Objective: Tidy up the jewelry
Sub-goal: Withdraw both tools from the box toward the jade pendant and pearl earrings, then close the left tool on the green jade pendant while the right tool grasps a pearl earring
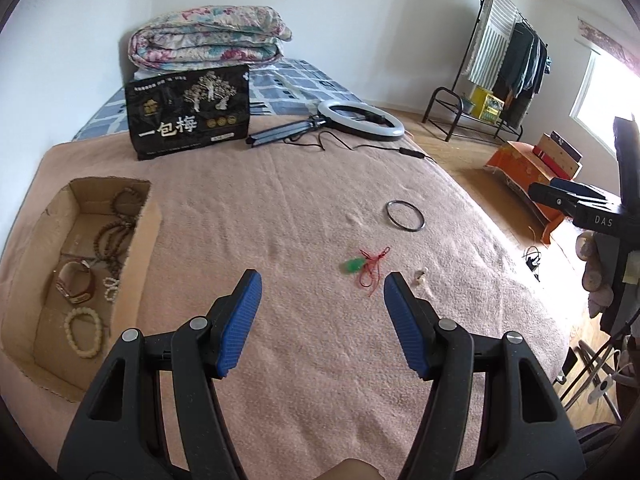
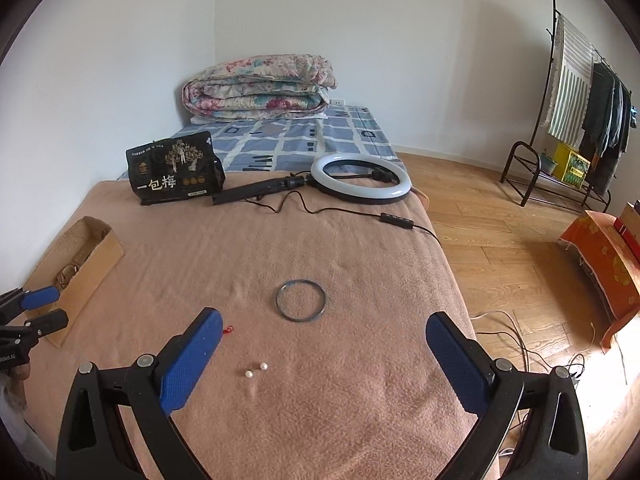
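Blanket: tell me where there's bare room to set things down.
On the blanket, bare: between cardboard box and dark bangle; between black bag and bangle. Crowded: green pendant, pearls, bangle.

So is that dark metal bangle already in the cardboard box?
No, the bangle lies out on the pink blanket, well to the right of the cardboard box, which holds only bead bracelets and a watch.
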Demonstrator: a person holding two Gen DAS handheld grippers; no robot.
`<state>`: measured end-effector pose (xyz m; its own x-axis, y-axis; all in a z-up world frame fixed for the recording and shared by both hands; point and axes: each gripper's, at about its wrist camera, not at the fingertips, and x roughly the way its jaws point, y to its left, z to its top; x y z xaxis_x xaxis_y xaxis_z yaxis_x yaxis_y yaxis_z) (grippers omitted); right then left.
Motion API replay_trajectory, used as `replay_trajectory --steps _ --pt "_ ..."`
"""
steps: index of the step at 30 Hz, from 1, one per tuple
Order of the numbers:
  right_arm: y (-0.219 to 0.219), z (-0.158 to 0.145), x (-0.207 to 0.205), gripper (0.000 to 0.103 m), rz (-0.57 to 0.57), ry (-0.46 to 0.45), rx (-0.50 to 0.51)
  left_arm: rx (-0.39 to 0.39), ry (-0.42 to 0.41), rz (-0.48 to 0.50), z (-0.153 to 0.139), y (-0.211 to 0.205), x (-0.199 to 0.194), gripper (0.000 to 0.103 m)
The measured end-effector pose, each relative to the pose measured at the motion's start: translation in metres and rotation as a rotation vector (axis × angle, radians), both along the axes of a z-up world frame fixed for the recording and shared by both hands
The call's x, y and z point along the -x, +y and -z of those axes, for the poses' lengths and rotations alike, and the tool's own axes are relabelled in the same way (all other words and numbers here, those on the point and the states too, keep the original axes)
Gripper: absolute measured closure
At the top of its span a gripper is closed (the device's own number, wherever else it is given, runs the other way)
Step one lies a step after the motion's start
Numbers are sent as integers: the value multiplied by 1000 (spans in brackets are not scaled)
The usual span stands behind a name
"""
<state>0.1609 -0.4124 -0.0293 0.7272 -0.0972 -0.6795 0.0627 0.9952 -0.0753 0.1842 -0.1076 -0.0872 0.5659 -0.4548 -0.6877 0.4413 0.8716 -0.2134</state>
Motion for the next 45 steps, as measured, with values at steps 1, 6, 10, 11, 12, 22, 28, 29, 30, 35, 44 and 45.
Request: replay_trajectory --steps 1,6,10,11,12,22,28,29,30,35,44,45 --pt "-1 4 1 0 -3 5 4 3 14 7 4 -5 -3 38" --pt "-3 31 5 0 -44 39 8 9 67 61 24 -29 -15 38" --pt "1 55 4 5 -85 73 -20 -13 91 94 41 -47 -25 45" --pt "4 61 4 10 -103 89 -30 -20 95 104 45 -51 -28 45" --pt "6 68 3 13 -121 106 -41 -26 98 111 48 -55 -31 46" --pt "29 125 -11 52 -269 227 -183 -73 118 194 79 -87 -55 54" --pt "38 143 -24 64 -309 262 -203 -113 102 232 91 -102 -66 54" --pt "38 145 -26 65 -314 267 -207 -120 100 238 93 -104 -68 54" --pt "39 148 -28 66 -316 272 -210 -127 99 243 95 -106 -70 54" --pt "40 156 -34 70 -322 290 -224 -155 106 253 106 -110 -83 65" --pt "38 165 -46 75 -312 302 -226 -106 145 260 117 -107 -98 71" --pt "37 166 -47 75 -310 300 -227 -103 146 266 117 -108 -98 71"
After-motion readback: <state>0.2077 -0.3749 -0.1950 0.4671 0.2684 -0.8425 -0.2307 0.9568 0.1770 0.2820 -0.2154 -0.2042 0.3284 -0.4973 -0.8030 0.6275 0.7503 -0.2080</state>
